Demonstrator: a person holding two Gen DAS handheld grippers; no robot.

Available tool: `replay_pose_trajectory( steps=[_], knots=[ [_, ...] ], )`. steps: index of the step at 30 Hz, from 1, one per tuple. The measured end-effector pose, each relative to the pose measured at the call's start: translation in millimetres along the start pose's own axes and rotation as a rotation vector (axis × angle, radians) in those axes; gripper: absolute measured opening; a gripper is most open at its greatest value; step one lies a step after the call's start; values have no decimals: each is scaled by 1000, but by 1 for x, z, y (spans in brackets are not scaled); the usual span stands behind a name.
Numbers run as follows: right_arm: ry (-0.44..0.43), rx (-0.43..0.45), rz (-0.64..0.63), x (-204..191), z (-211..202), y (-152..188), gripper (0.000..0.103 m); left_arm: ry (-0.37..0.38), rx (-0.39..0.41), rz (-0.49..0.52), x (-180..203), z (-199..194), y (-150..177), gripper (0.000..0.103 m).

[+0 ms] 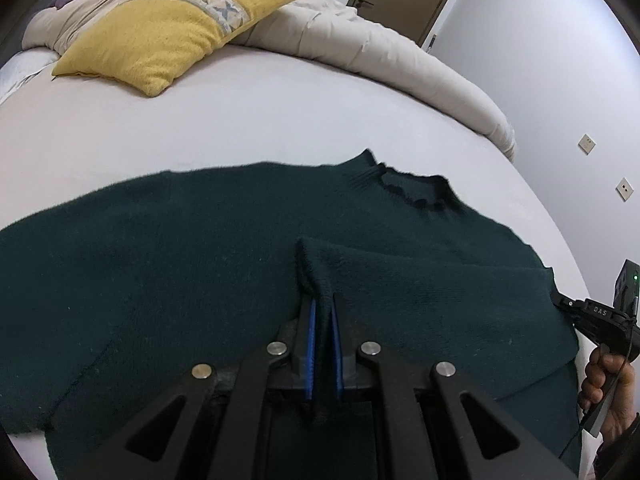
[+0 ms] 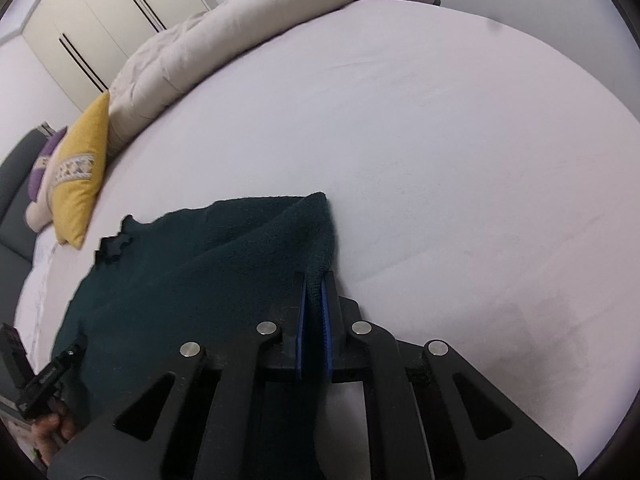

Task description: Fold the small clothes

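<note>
So there's a dark green knit sweater (image 1: 200,264) lying spread out flat on the bed (image 1: 240,120), right on the pale sheet, with the ribbed neck opening (image 1: 412,190) pointing toward the far side of the mattress. The left gripper (image 1: 322,300) has its jaws clenched on a raised fold of the sweater, looks like a sleeve end or a cuff that's been pulled in over the body of the garment, and the knit is pinched right between the blue pads (image 1: 310,344). From the other camera, the right gripper (image 2: 315,280) is doing pretty much the same thing: jaws grasping a bunched-up edge of the same sweater at its right side, with the fabric tenting up in front of the fingers and the bare sheet just beside it. In the left wrist view you can spot the right gripper's body and the person's hand (image 1: 604,388) on its handle at the far right edge, sitting at the sweater's side. Further back on the bed there's a yellow pillow (image 1: 168,36) with a patterned band, a purple cushion (image 2: 40,168) behind it, and a beige duvet (image 1: 384,60) rolled up along the far edge. White wardrobe doors (image 2: 92,28) are visible behind all that.
</note>
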State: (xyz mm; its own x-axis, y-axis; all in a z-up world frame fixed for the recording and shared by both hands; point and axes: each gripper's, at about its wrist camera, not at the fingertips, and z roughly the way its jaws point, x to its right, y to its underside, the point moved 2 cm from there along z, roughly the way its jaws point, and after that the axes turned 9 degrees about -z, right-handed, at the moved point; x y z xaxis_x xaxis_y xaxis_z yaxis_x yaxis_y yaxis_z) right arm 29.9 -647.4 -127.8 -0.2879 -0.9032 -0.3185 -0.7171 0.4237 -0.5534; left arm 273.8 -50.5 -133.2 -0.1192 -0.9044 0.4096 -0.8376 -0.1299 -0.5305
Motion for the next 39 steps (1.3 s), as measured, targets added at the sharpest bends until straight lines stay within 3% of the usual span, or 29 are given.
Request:
replay_pose_trajectory(
  steps=[5,8,14,18,19,21,22,24,26,29,33,36,39],
  knots=[
    [-38,-9,1,-13,-25,18,13,-5,16,17,4,-3,-4,8],
    [23,-61,-102,-31,-25,41,13,-10,25,26,6,-5,-4,8],
    [49,0,-98,-25,-20,53,6,-31,17,29,-2,4,9,11],
    [-4,29,-55,-16,-21,52,7,-24,-4,30,-2,-1,5,14],
    [12,29,-64,-18,-25,51,11,-21,-6,28,-3,-8,6,17],
    [83,45,-61,-24,-42,51,26,-22,15,5,-11,-30,7,36],
    [94,73,-51,-27,-54,52,30,-18,41,-8,-18,-47,9,41],
    [99,134,-47,-38,-81,54,40,-22,93,-38,-42,-84,12,54],
    [88,180,-73,-55,-104,60,48,-70,133,-92,-85,-120,14,54],
    [30,200,-128,-92,-128,75,52,-167,197,-253,-177,-176,17,55],
    [-78,173,-141,-131,-137,101,52,-351,269,-518,-310,-240,31,59],
    [-121,138,-156,-164,-129,117,52,-438,286,-632,-376,-266,44,59],
    [-150,89,-184,-193,-119,137,52,-394,244,-685,-404,-262,53,59]
  ],
)
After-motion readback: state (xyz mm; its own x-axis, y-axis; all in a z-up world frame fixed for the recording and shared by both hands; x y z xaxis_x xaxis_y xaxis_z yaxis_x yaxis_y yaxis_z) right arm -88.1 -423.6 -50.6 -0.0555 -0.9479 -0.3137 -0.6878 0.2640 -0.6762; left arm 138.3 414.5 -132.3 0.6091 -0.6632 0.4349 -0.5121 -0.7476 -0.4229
